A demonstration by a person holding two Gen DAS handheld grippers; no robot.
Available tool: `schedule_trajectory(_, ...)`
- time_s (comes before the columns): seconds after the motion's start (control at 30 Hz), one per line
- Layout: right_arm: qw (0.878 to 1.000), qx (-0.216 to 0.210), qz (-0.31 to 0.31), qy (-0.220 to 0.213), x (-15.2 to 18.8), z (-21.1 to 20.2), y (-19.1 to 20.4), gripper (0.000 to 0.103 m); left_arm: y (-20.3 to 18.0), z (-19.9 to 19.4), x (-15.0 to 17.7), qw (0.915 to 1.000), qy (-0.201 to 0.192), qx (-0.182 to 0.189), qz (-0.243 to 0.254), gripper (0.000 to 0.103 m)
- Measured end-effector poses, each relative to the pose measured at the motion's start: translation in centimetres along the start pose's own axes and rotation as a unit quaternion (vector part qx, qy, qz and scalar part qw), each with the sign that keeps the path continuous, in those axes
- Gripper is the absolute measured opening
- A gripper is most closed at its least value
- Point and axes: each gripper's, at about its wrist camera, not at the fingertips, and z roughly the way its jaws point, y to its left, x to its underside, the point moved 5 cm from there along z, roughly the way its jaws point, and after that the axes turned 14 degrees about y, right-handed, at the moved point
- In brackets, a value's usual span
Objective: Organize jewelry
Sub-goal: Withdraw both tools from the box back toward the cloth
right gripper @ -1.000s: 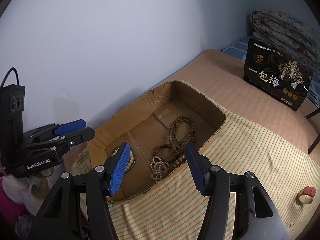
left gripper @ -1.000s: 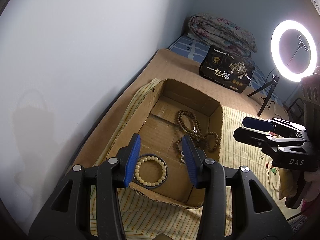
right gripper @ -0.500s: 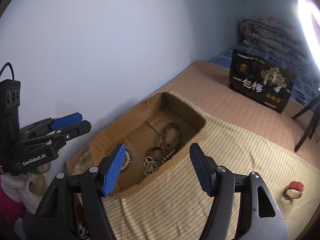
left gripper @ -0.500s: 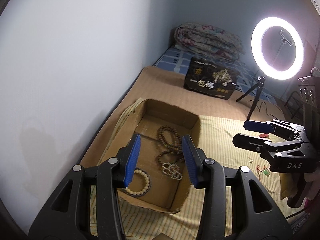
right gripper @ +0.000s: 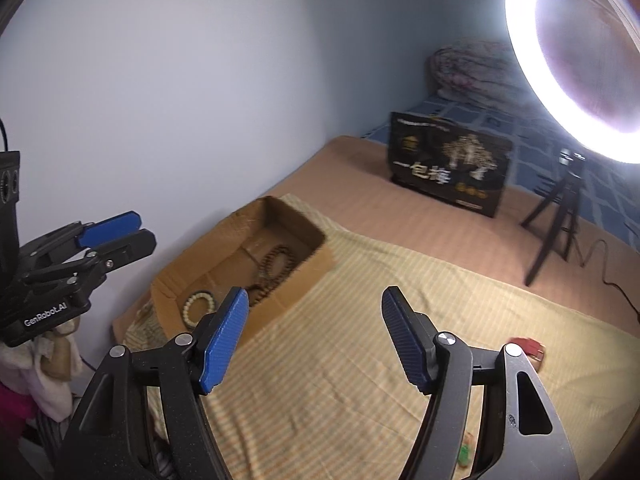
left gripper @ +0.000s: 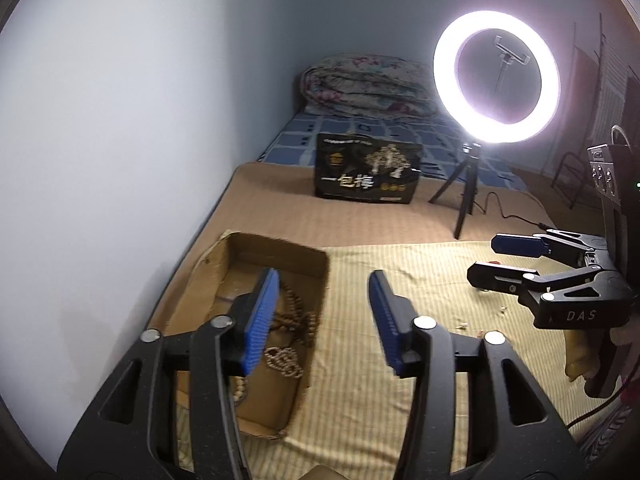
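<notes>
An open cardboard box [left gripper: 276,252] [right gripper: 316,268] lies on a yellow striped cloth [left gripper: 400,360] [right gripper: 360,340] by the wall. It holds brown bead strings [left gripper: 298,324] [right gripper: 276,260] and a pale bead bracelet [right gripper: 199,307]. My left gripper [left gripper: 322,318] is open and empty, above the box's right edge; it also shows in the right wrist view [right gripper: 120,232]. My right gripper [right gripper: 310,340] is open and empty over the cloth, right of the box; it also shows in the left wrist view [left gripper: 504,260]. A red ring piece [right gripper: 528,350] lies on the cloth behind my right finger.
A lit ring light on a tripod [left gripper: 496,80] [right gripper: 560,204] stands at the back right with a trailing cable. A black printed bag [left gripper: 368,172] [right gripper: 448,168] stands on the brown mattress. A folded quilt [left gripper: 368,88] lies at the far wall. Small bits [left gripper: 464,325] lie on the cloth.
Both grippers have pulled back and up from the box and swung right. The box now looks smaller and lies further left. Both have opened slightly wider.
</notes>
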Motion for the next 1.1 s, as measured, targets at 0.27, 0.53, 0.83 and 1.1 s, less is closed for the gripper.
schedule_trajectory(0.27, 0.999, 0.034, 0.033, -0.008, 2.6, -2.8, -5.2, 0.069, -6.2, -0.3, -0.5, 0.9985, -0.003, 0.012, 0.053, 0.061)
schedule_trajectory(0.53, 0.995, 0.068, 0.067, -0.006, 5.5, -4.9, -10.0, 0.07, -11.7, -0.1, -0.2, 0.9947, 0.002, 0.03, 0.098, 0.061)
schedule_trajectory(0.83, 0.991, 0.102, 0.086, 0.004, 8.1, -6.0, -14.1, 0.07, -16.3, 0.6, 0.2, 0.9897, 0.012, 0.047, 0.135, 0.061)
schedule_trajectory(1.1, 0.987, 0.121, 0.106, 0.02, 10.2, -5.8, -17.8, 0.07, -18.3, 3.1, 1.0, 0.9863, 0.042, 0.059, 0.148, 0.061)
